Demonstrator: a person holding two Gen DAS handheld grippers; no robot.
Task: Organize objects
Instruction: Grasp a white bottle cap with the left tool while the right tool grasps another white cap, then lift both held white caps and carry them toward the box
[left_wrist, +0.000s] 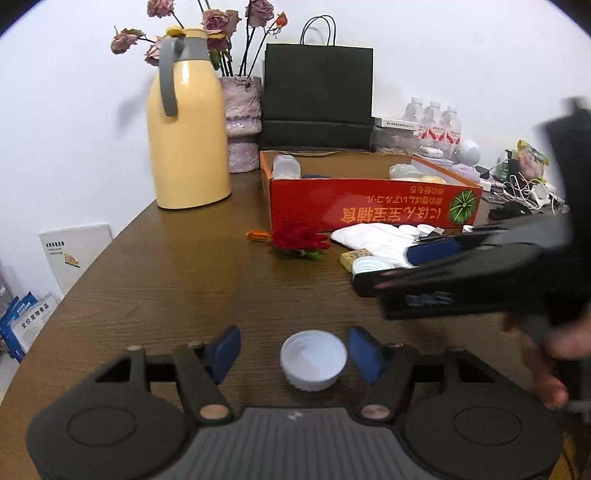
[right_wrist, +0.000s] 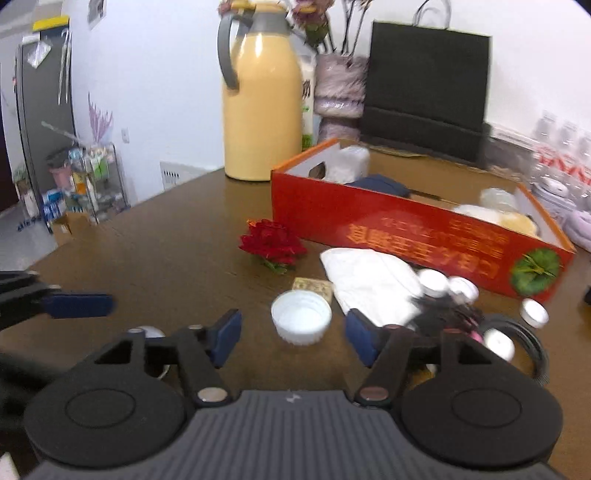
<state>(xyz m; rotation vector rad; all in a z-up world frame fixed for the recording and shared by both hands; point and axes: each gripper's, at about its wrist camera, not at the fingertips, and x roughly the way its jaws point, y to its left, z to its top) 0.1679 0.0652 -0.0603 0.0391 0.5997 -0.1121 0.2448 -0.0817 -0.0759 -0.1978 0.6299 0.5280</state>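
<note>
On table | left hand-held gripper wide, straddling white cap, untouched | right hand-held gripper wide, empty

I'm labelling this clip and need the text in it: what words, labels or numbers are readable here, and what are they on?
Orange box: large yellow East Asian characters, printed upside down; I cannot transcribe them reliably.
Water bottles: red labels, too small to read.
Blue packets at the left edge: white characters, too small.
White box beside the table: small print, unreadable.
Black paper bag: no text visible.
</note>
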